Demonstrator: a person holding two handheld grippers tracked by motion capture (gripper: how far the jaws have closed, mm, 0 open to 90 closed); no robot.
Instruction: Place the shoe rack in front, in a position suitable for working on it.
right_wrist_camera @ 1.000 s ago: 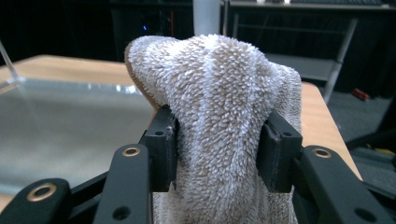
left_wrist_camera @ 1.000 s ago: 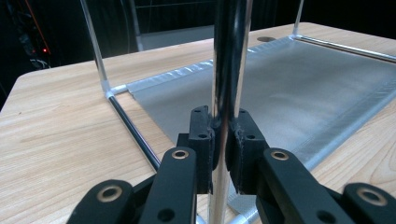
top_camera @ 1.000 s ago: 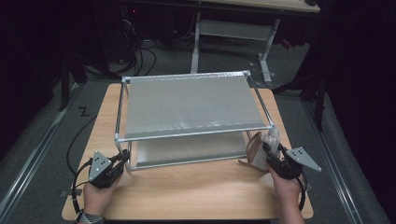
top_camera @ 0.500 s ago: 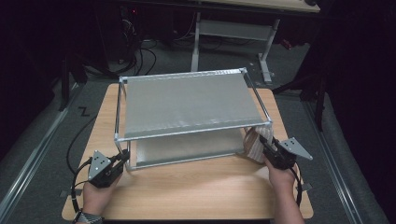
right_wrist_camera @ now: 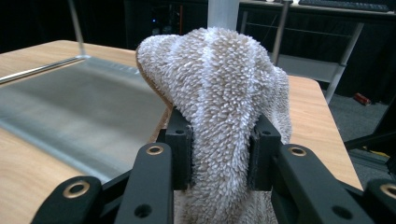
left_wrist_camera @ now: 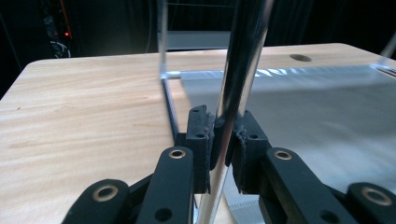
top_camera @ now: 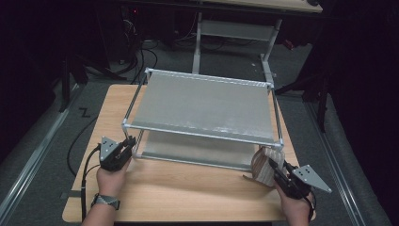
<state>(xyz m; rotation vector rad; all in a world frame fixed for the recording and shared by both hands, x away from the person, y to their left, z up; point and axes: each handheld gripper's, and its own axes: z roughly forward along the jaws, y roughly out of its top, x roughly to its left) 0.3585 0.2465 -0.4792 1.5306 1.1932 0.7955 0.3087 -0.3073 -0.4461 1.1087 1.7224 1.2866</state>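
At the table's near right corner, the right gripper [top_camera: 276, 170] clamps a striped terry cloth [right_wrist_camera: 219, 93] beside the shelf rack's [top_camera: 207, 106] front right leg. Near the front left corner, the left gripper [left_wrist_camera: 223, 140] is closed on the rack's front left post [left_wrist_camera: 238, 70]. The loosely bunched cloth could snag the leg, or a hard wipe could skew the rack against that single hold.
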